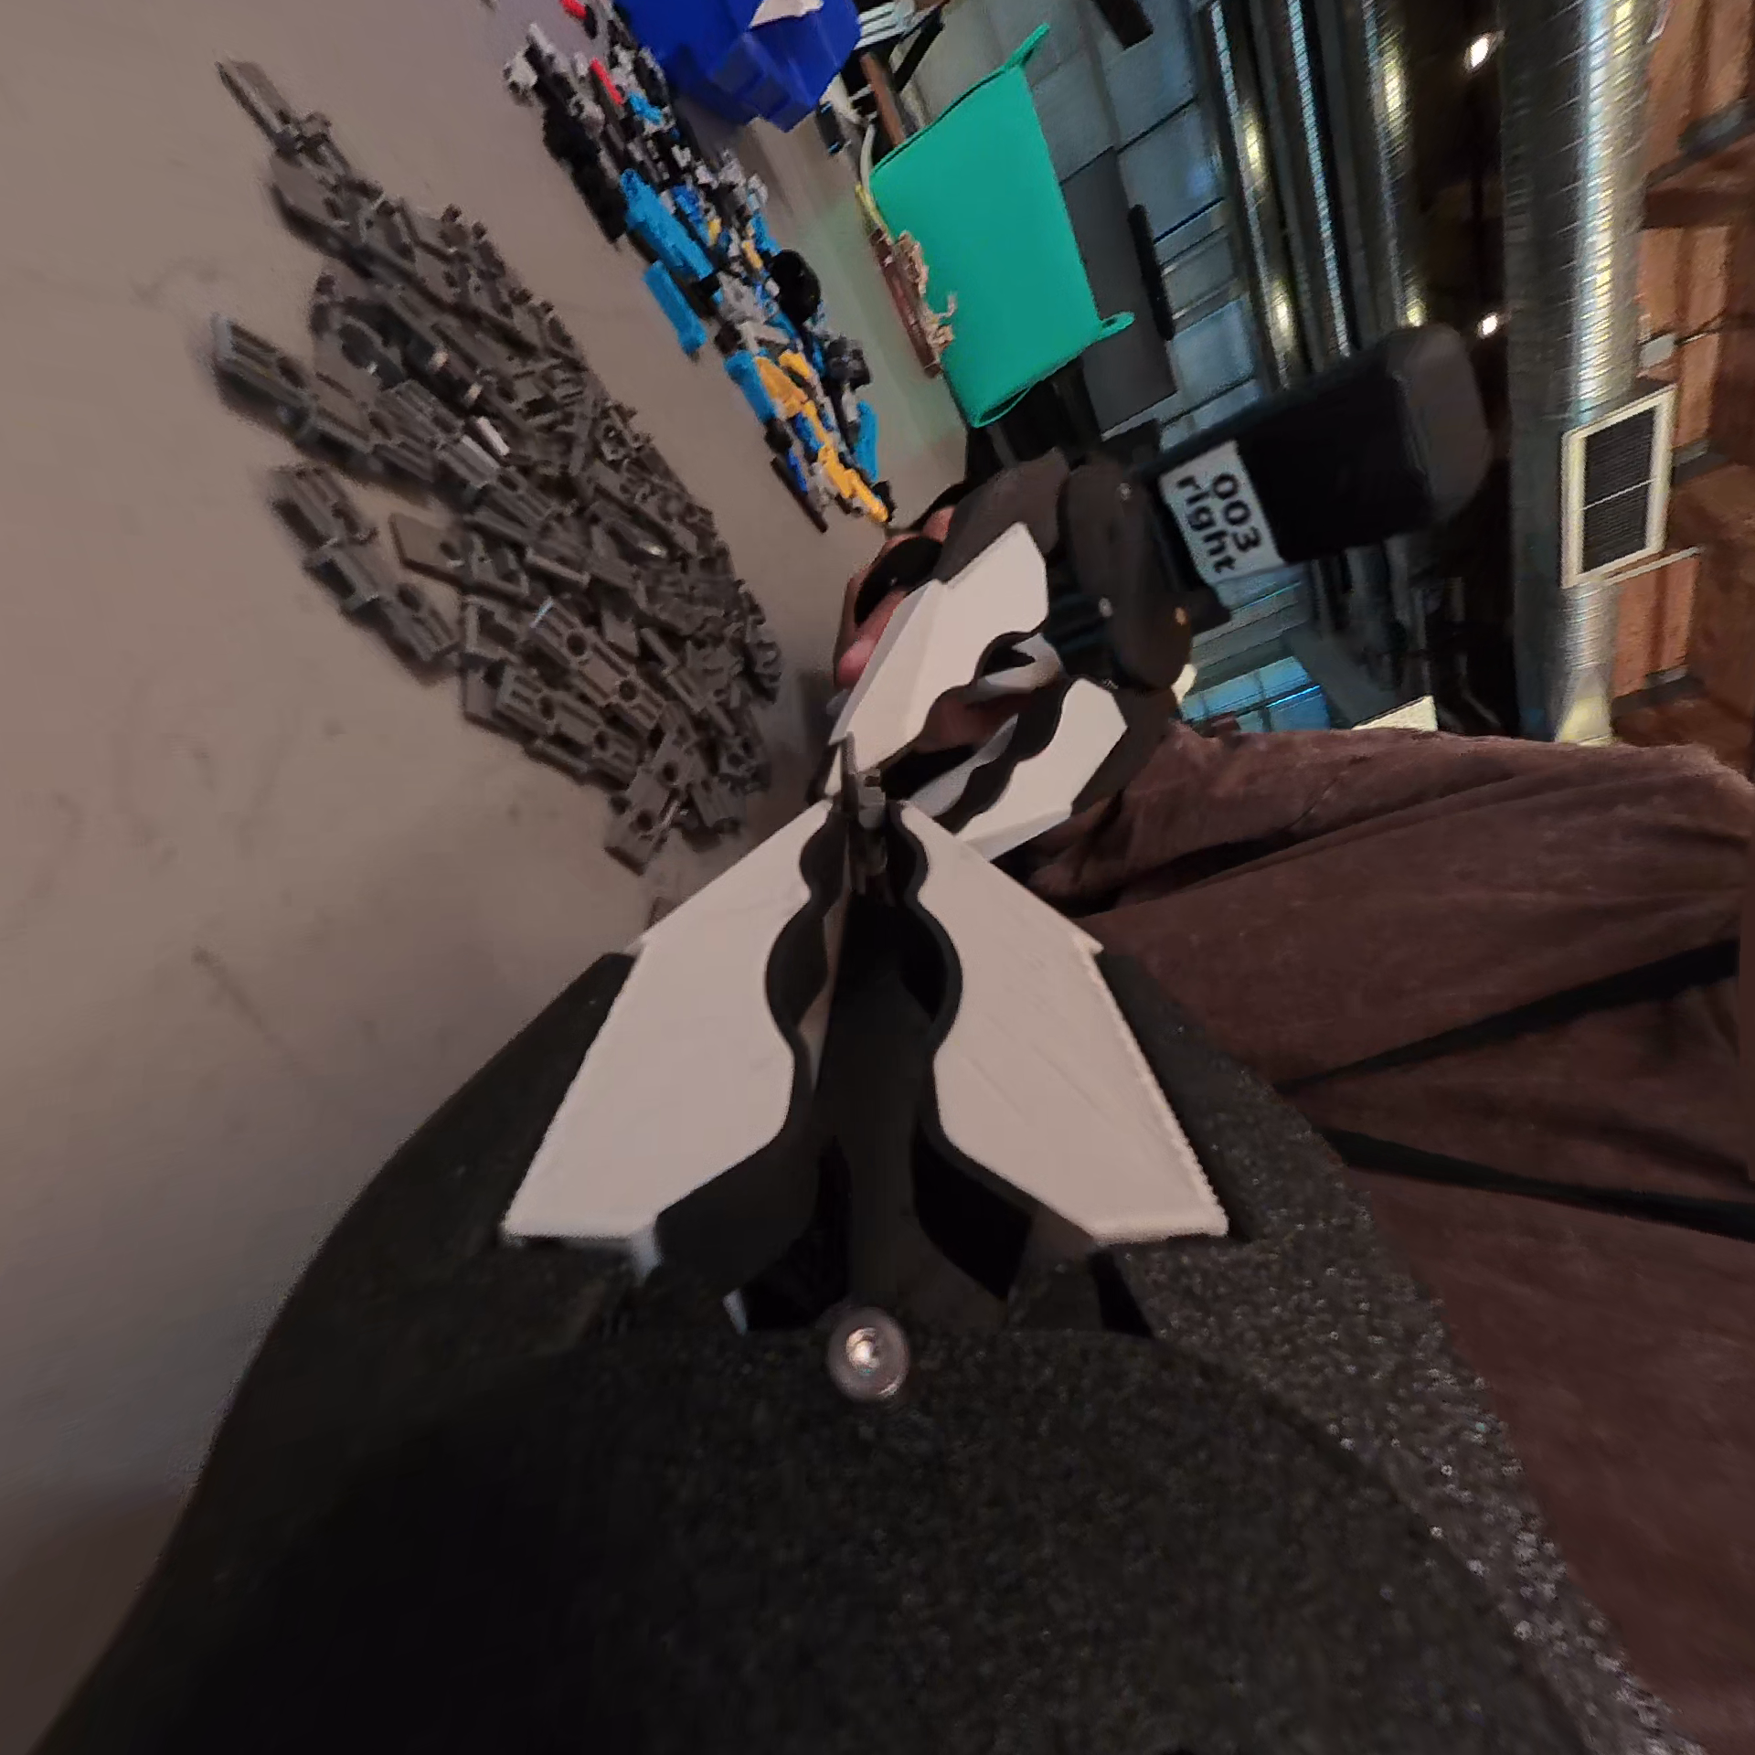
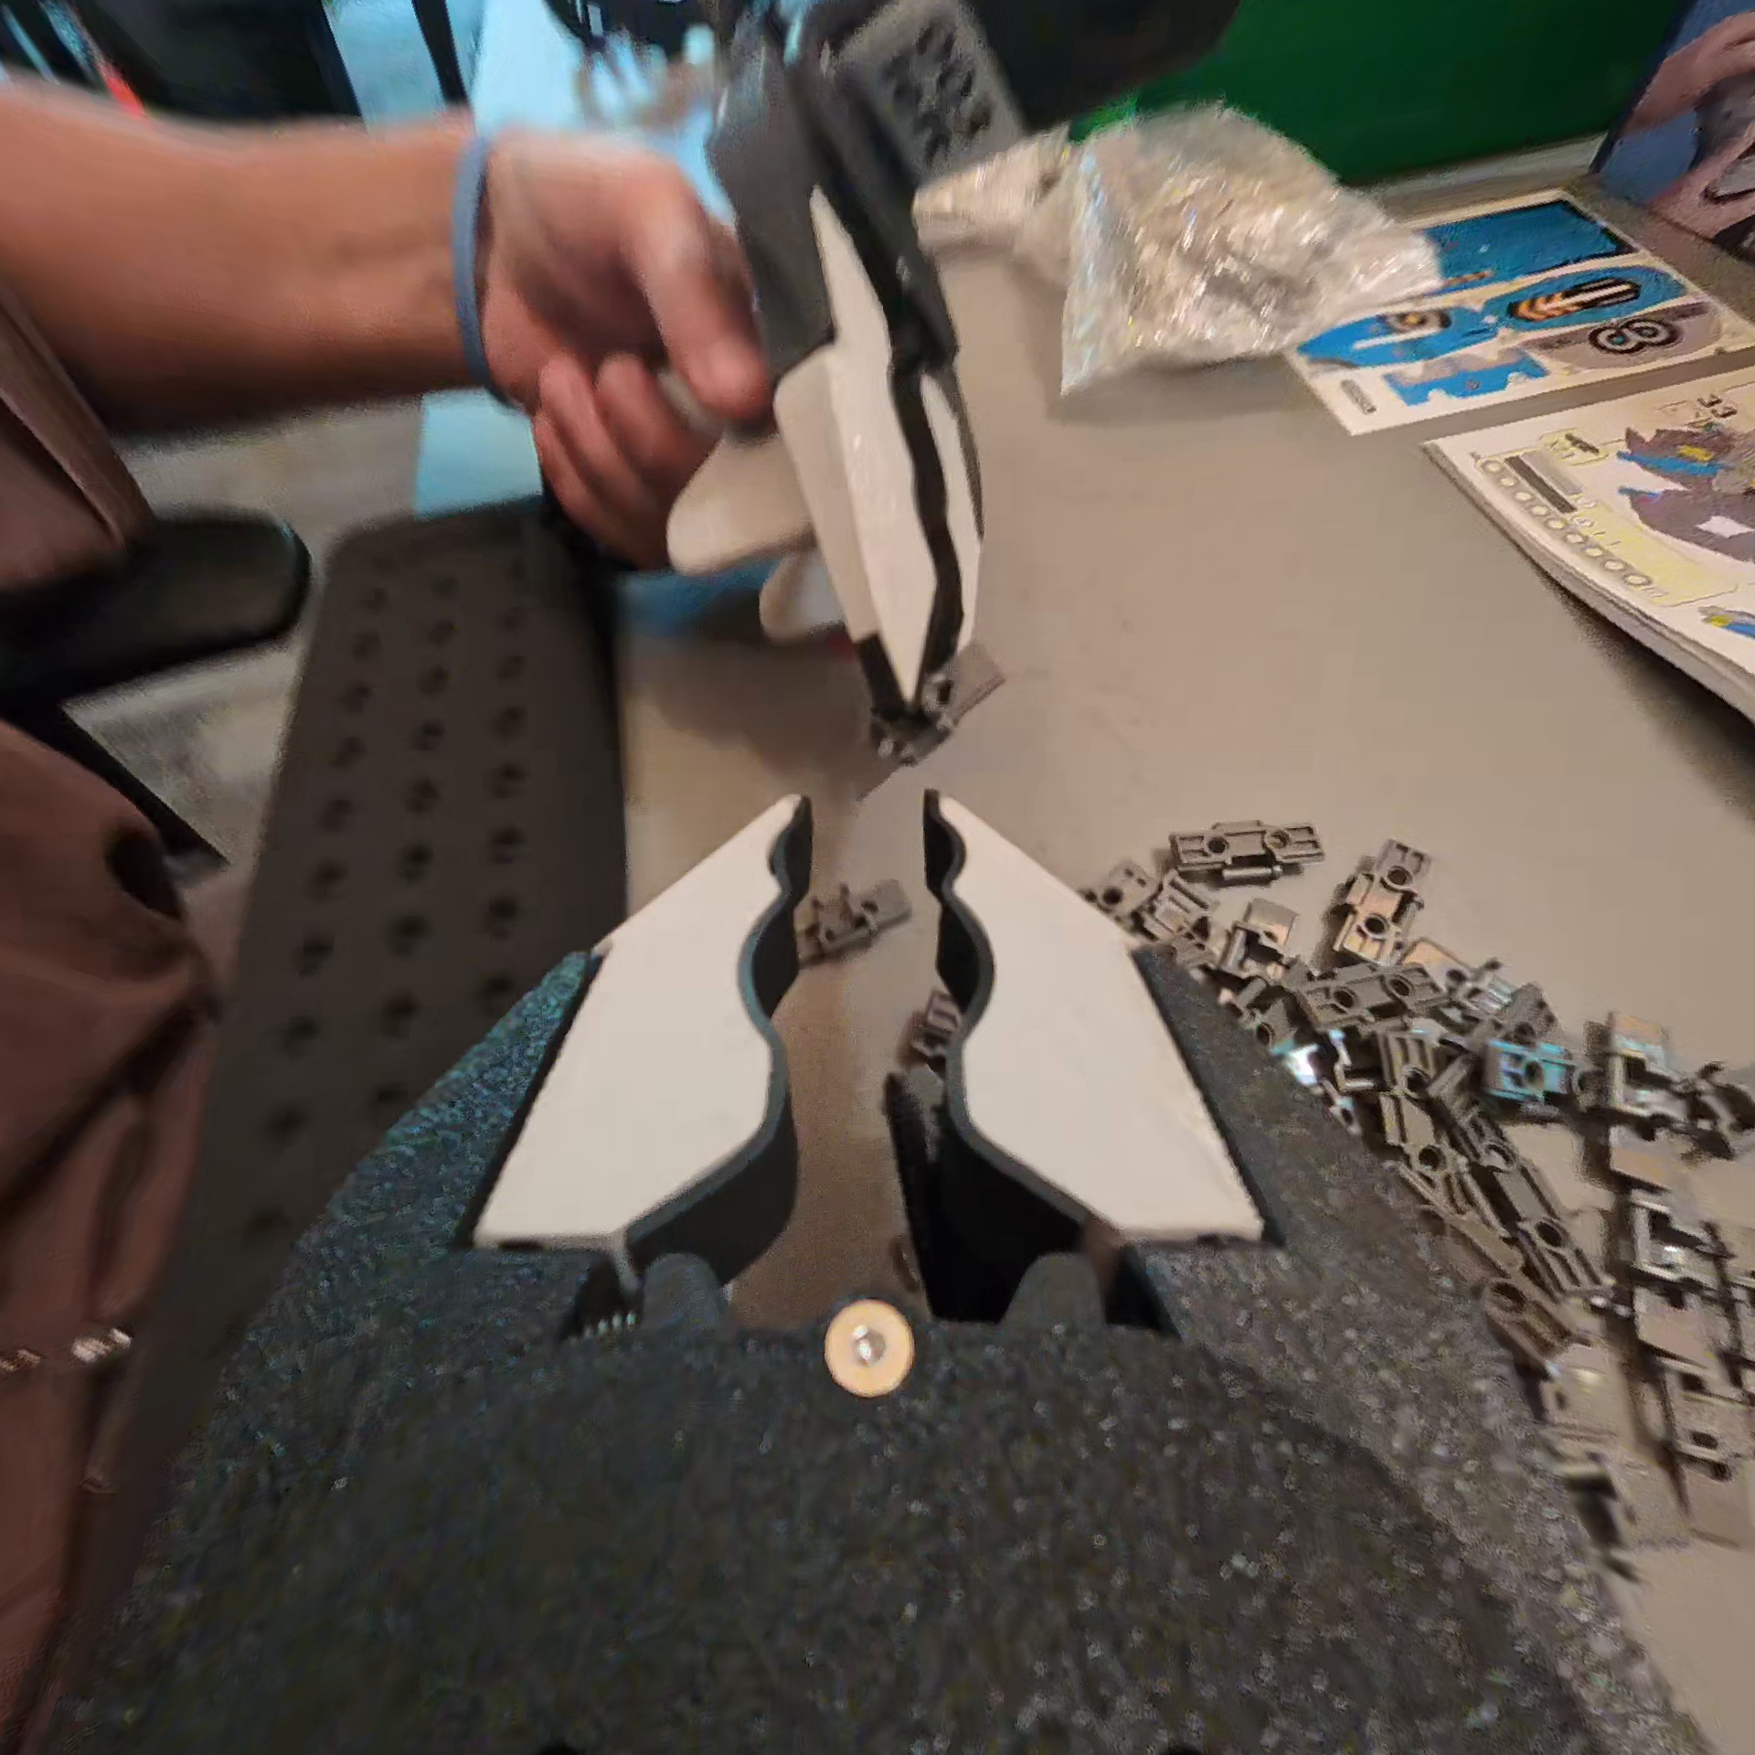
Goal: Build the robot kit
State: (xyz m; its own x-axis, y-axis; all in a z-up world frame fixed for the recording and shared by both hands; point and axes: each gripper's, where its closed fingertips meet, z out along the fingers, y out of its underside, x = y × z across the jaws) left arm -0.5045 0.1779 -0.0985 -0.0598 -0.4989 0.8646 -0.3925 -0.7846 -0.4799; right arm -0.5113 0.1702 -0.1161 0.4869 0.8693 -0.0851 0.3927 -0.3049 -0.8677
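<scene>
My left gripper (image 1: 866,815) is shut on a small dark grey track link (image 1: 866,796), held above the table. It shows again in the right wrist view (image 2: 916,707), pinching the link (image 2: 935,707), with a hand behind it. My right gripper (image 2: 866,826) is open and empty, low over the table. A loose grey link (image 2: 850,919) lies between its fingers. It also shows in the left wrist view (image 1: 845,731), just beyond the left gripper's tips. A pile of grey links (image 2: 1443,1064) lies to the right of it.
A grey table (image 2: 1235,617) holds a crumpled clear plastic bag (image 2: 1206,237), a sticker sheet (image 2: 1519,304) and an instruction booklet (image 2: 1633,513). A perforated black seat (image 2: 418,807) stands at the left. Blue and yellow parts (image 1: 750,323), a blue bin (image 1: 750,47) and a green bin (image 1: 988,237) lie farther off. Left and right tips are no more than a few centimetres apart.
</scene>
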